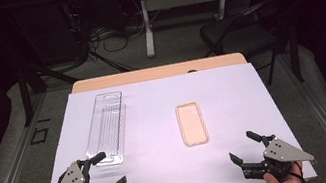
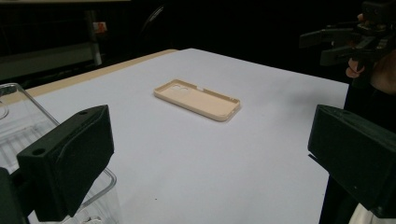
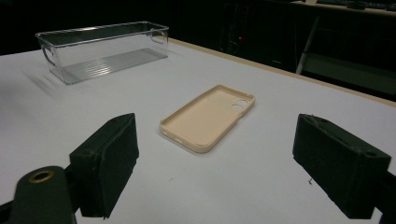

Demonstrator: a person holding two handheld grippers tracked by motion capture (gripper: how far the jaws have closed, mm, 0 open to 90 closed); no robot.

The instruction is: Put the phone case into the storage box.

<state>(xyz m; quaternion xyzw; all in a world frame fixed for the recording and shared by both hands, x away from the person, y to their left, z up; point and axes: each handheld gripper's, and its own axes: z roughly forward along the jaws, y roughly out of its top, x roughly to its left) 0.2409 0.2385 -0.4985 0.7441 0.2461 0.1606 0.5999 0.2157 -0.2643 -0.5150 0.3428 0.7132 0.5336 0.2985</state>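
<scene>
A beige phone case lies hollow side up on the white table cover, right of centre; it also lies ahead of both sets of jaws as the phone case and the phone case. A clear plastic bin stands left of centre. My left gripper is open at the near left, just in front of the bin's near end. My right gripper is open at the near right, short of the case. Nothing is between either pair of jaws.
The light wooden table edge shows beyond the cover. Behind it stand another table's white legs, loose cables on the floor and a dark chair at the back right. The surroundings are dark.
</scene>
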